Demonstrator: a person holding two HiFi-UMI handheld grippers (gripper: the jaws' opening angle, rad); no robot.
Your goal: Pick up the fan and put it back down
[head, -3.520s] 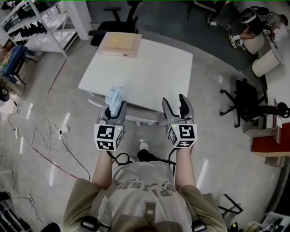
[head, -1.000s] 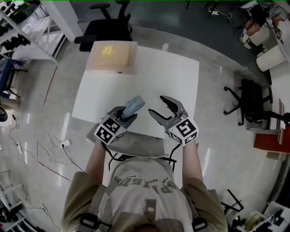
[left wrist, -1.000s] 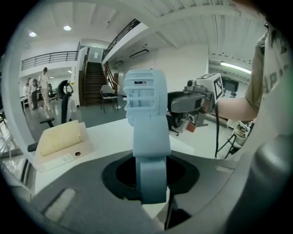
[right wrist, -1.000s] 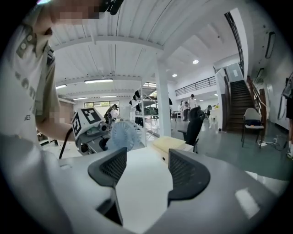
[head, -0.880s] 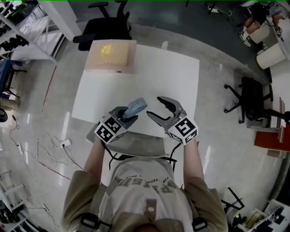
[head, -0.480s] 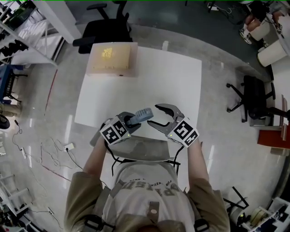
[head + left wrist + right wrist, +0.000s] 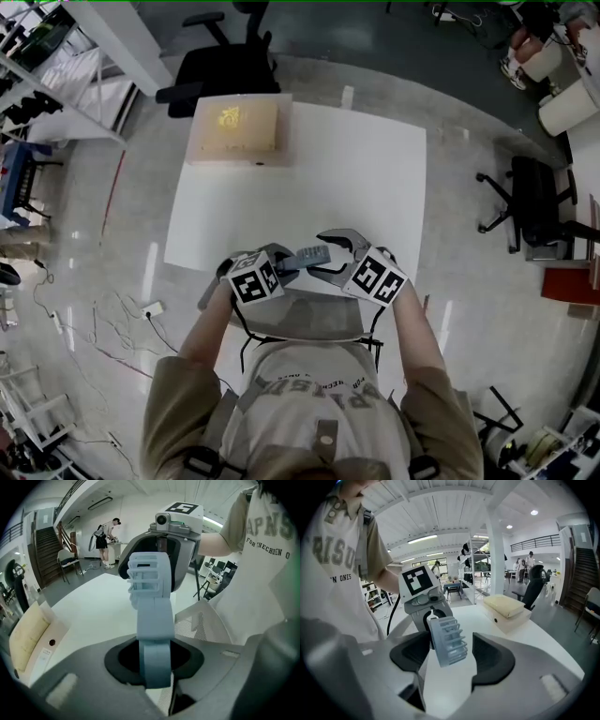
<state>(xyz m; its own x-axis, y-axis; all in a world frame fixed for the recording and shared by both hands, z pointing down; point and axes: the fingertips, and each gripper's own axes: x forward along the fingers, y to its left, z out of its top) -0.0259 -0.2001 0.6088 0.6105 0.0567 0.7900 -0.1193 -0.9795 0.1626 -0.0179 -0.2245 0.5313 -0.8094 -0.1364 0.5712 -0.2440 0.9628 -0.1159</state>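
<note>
Your pale blue plastic handheld fan has dropped and tipped over sideways in the last second. It's now low over the near edge of the white table and not down yet, its handle clamped in the left gripper fingers. The right gripper fingers are wide around the slatted head without touching, so I'd call this the put-down leg, with seating it on the table still to do.
</note>
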